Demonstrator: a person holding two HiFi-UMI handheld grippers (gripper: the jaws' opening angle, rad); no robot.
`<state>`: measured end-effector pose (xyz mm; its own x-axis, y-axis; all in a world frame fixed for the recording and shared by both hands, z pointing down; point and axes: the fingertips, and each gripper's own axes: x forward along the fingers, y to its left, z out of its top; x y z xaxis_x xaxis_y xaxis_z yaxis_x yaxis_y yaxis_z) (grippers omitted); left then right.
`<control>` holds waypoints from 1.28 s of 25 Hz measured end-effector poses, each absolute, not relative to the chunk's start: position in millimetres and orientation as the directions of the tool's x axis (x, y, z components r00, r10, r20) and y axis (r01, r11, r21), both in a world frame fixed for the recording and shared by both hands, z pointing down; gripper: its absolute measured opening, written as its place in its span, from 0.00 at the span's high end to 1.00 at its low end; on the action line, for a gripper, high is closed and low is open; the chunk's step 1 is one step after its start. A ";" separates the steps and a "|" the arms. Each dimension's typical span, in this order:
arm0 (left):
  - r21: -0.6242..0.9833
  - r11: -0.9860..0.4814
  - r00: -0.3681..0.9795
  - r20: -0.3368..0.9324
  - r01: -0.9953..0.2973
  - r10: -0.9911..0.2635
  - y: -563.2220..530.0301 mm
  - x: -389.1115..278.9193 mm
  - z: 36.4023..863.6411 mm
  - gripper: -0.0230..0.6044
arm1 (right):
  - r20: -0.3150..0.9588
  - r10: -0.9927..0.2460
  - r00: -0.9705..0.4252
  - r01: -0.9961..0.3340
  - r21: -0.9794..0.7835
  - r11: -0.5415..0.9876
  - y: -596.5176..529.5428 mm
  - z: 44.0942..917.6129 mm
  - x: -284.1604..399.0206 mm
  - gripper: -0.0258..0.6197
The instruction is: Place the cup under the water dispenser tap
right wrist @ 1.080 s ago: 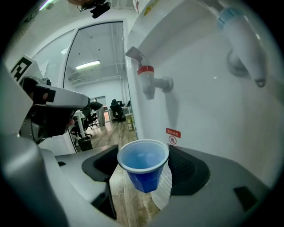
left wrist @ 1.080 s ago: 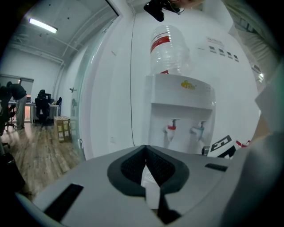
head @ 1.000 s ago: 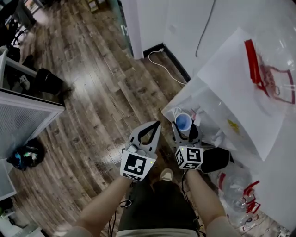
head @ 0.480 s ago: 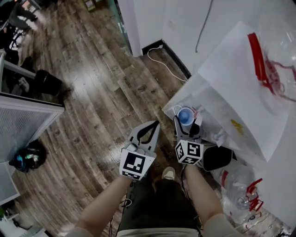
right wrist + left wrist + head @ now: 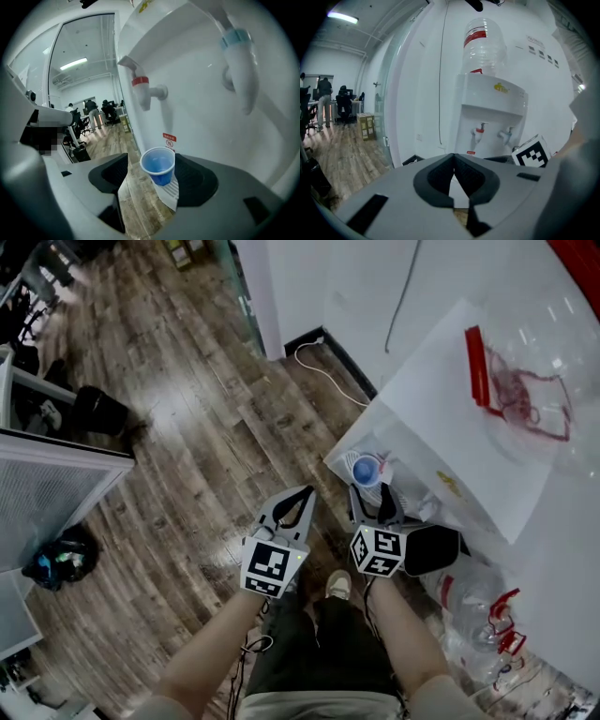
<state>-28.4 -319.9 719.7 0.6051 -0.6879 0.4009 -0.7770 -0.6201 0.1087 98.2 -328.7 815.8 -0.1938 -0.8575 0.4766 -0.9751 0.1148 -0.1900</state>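
A small blue cup [image 5: 367, 468] [image 5: 158, 165] stands upright on the white drip tray [image 5: 171, 191] of the white water dispenser [image 5: 450, 418] [image 5: 492, 110], roughly beneath the red tap [image 5: 143, 91] [image 5: 478, 133]. The blue tap [image 5: 239, 65] hangs further right. My right gripper [image 5: 373, 499] [image 5: 151, 162] sits just behind the cup; its jaws are closing, wide apart, and the pads do not press on the cup. My left gripper [image 5: 304, 493] [image 5: 453, 157] hovers over the floor to the left, shut and empty.
A clear bottle [image 5: 483, 47] [image 5: 530, 381] tops the dispenser. An empty bottle with a red handle [image 5: 478, 615] lies on the floor beside a dark rounded object [image 5: 433, 549]. A white cable [image 5: 328, 381] trails along the wall. Desk partition [image 5: 47, 479] and black bag [image 5: 54, 555] stand left.
The right gripper has drawn back from the cup, which earlier sat between its jaws and now stands alone on the tray. The left gripper stays shut beside it.
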 end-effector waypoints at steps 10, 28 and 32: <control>0.080 -0.623 0.599 0.397 -0.778 -0.696 -304.6 -40.6 633.5 0.95 | 0.491 -0.847 -0.205 -0.975 -0.174 0.136 -302.6 713.6 90.7 0.68; -0.014 -0.647 0.617 0.289 -0.762 -0.732 -261.2 -40.1 435.8 0.95 | 0.302 -0.920 -0.251 -0.968 -0.109 0.228 -246.7 440.1 103.4 0.88; -0.035 -0.651 0.623 0.254 -0.759 -0.740 -251.9 -40.2 390.6 0.95 | 0.232 -0.935 -0.270 -0.963 -0.081 0.258 -237.4 379.0 103.3 0.91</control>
<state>-40.2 -251.9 390.6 0.6230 -0.7400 0.2535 -0.7586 -0.6506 -0.0349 103.3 -237.4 379.0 -0.2698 -0.9345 0.2322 -0.9628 0.2578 -0.0810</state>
